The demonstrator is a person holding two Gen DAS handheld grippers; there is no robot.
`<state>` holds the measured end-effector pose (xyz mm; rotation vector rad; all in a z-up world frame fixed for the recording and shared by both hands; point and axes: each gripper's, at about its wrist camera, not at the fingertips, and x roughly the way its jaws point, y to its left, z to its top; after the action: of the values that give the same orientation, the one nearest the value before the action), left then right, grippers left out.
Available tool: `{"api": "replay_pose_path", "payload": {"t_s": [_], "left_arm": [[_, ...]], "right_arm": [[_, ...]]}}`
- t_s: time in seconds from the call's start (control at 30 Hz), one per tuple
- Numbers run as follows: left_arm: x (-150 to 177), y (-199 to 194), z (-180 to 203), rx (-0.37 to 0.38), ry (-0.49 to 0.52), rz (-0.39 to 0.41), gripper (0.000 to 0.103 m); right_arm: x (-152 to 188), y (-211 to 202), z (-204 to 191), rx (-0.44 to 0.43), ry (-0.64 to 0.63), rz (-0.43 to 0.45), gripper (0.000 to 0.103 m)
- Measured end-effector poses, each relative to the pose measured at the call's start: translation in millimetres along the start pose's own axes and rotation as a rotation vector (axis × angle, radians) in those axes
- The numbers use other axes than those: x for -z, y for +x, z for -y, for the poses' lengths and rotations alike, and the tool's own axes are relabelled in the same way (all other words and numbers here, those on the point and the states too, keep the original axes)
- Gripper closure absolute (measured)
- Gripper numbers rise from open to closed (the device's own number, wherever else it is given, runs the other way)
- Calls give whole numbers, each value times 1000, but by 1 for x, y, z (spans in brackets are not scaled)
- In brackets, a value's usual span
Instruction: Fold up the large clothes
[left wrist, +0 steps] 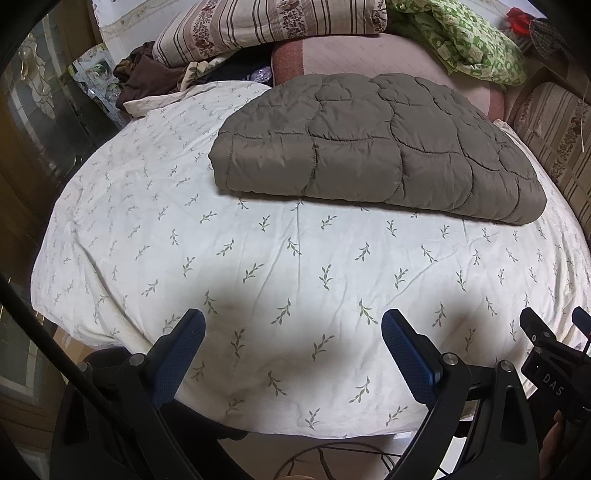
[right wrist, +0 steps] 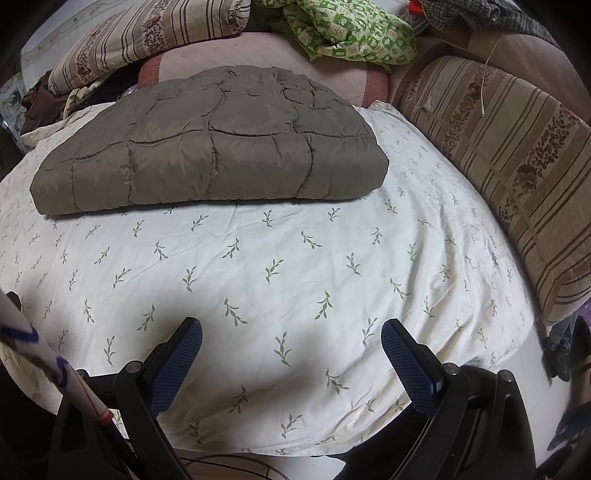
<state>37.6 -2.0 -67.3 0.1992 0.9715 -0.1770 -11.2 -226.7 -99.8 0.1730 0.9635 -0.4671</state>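
Note:
A grey-brown quilted garment point(left wrist: 373, 147) point(right wrist: 207, 147) lies folded into a thick flat rectangle on the far half of the bed. My left gripper point(left wrist: 293, 328) is open over the near edge of the white leaf-print sheet point(left wrist: 221, 258), well short of the garment, with nothing between its blue pads. Equally wide open and empty, my right gripper point(right wrist: 291, 336) hovers above the sheet point(right wrist: 295, 277) near the bed's front edge. The right gripper's black body point(left wrist: 554, 365) shows at the right edge of the left wrist view.
Striped floral pillows point(left wrist: 266, 26) point(right wrist: 517, 166) sit at the head and right side of the bed. A green patterned cloth point(right wrist: 351, 29) and a pink cushion point(left wrist: 369, 59) lie behind the garment. Dark clothes point(left wrist: 144, 77) pile at the back left. Cables point(left wrist: 332, 458) lie on the floor.

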Motion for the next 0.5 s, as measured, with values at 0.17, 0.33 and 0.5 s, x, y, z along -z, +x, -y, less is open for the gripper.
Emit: {"api": "replay_pose_path", "payload": {"t_s": [0.17,0.33,0.5], "left_arm": [[2,2,1,9,0,-12,7],[3,0,2,20,4,-9,7],[5,1,2,41,2,-20,7]], "right_arm": [[-1,-4,4,-2,12,19,3],[-6,-13,17,6,62,59,3],[-7,-18,22,5,84,77,3]]}}
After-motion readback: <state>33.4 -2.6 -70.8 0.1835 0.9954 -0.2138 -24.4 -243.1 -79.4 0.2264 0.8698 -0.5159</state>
